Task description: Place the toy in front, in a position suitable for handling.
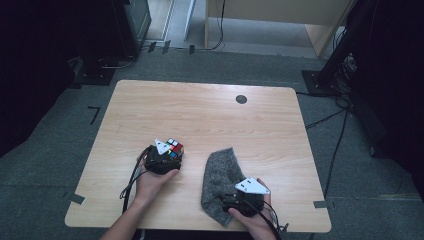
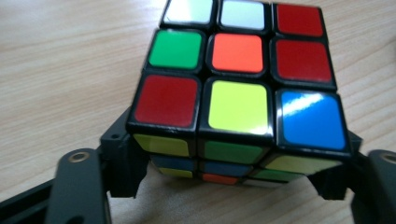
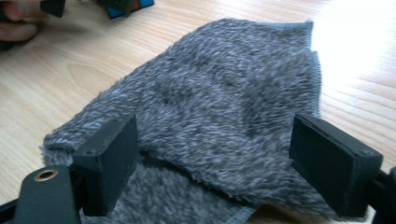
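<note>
1. On the near left of the wooden table point(image 1: 210, 107), my left gripper point(image 2: 224, 186) was clenched on the puzzle cube point(image 2: 238, 93), low on its sides, to keep the hard glossy block steady.
2. At near right, my right gripper point(image 3: 219, 158) stood released, its jaws astride the fuzzy grey cloth point(image 3: 224, 107), folded soft and limp.

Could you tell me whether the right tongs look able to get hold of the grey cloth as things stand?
Probably yes: the right tongs stand open over the grey cloth, nothing in between.
</note>
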Demonstrator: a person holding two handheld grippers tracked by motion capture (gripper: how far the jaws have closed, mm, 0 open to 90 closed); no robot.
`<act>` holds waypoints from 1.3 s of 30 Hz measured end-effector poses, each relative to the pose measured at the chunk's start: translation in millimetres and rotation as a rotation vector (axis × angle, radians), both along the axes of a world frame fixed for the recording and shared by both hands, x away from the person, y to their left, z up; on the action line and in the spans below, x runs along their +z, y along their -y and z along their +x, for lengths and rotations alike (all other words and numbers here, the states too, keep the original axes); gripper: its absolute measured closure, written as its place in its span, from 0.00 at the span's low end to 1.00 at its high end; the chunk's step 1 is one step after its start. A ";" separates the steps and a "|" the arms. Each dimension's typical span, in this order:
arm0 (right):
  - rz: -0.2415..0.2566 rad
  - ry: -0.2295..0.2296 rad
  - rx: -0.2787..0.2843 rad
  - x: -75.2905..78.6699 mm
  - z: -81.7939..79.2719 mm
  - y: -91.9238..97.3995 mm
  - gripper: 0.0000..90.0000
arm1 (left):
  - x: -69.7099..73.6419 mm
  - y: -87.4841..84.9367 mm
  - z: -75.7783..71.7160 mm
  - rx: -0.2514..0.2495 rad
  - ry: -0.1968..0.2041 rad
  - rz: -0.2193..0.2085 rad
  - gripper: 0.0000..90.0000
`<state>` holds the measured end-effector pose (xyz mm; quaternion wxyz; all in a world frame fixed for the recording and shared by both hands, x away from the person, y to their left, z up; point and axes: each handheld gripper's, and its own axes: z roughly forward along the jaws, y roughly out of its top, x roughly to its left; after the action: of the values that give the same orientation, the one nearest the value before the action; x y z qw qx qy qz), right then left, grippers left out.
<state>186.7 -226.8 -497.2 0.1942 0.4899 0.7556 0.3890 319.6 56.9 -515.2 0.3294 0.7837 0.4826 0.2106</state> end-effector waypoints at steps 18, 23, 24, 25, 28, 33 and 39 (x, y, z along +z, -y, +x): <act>-0.038 0.021 0.044 -4.6 2.1 -9.7 0.15 | 11.5 -11.5 -10.9 -0.020 0.070 -0.098 0.38; -0.047 -0.021 0.063 -12.9 9.5 -15.0 0.15 | 20.1 -13.7 -18.4 -0.064 0.102 -0.122 0.38; -0.052 -0.026 0.063 -14.5 11.5 -16.2 0.15 | 21.4 -14.0 -20.1 -0.074 0.107 -0.123 0.38; -0.058 -0.030 0.063 -16.1 13.2 -17.4 0.15 | 21.4 -14.0 -20.1 -0.074 0.107 -0.123 0.38; -0.070 -0.038 0.065 -19.1 16.9 -20.4 0.14 | 25.5 -17.7 -26.1 -0.104 0.117 -0.138 0.38; -0.081 -0.044 0.074 -22.1 21.2 -21.6 0.13 | 30.5 -22.4 -32.8 -0.127 0.133 -0.149 0.38; -0.083 -0.056 0.078 -23.2 22.5 -20.2 0.14 | 36.8 -23.1 -41.0 -0.168 0.128 -0.162 0.38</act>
<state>209.2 -206.6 -520.4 0.1776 0.4622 0.7948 0.3508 278.6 80.0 -478.5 0.4383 0.7773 0.4084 0.1923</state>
